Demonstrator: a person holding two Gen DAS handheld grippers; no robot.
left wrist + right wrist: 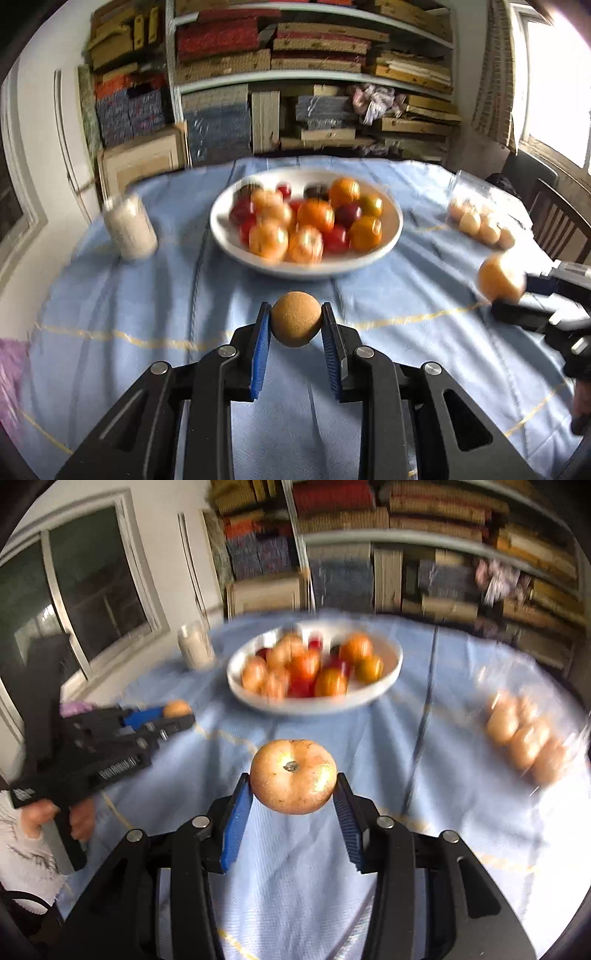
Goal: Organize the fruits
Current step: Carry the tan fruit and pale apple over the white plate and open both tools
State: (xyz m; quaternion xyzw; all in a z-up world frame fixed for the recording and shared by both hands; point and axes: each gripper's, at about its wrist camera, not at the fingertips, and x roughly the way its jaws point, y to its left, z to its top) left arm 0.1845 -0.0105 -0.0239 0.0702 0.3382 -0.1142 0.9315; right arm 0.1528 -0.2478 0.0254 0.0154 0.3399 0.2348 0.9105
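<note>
Nearest first: your left gripper [295, 325] is clamping a small tan rough-skinned ball-shaped fruit [295, 324], pinched right at the tips of the blue pads [260, 354]. Only the outermost pad edge is touching it, so it is risking rolling out forward if you are swinging fast or loosening at all.

Your right gripper [293, 777] is gripping a pale orange apple-like fruit [293, 775], stem end facing the camera, again held by the pad tips only. The fruit is wider than the pads are deep and most of it is hanging beyond the fingertips. A jerk or a tilt downward is likely sending it onto the blue tablecloth [314, 867] below the fingers, and from there it could be rolling off the round table.

Both views are blurring, so judging clearance is getting harder for you.

Ahead of both sets of fingers, the white bowl [229, 236] is sitting piled with oranges, red and dark fruits [314, 218]. Dropping anything onto that heap is risking knocking others over the low rim.

To the right of the fingers, a clear jar lying on its side [480, 206] is holding a row of pale fruits; a bump could be rolling it. To the left of the fingers, a glass jar of white grains [129, 229] is standing upright, easy to be clipping with the left gripper.

The two grippers are working near each other, so crossing paths is risking a collision.
</note>
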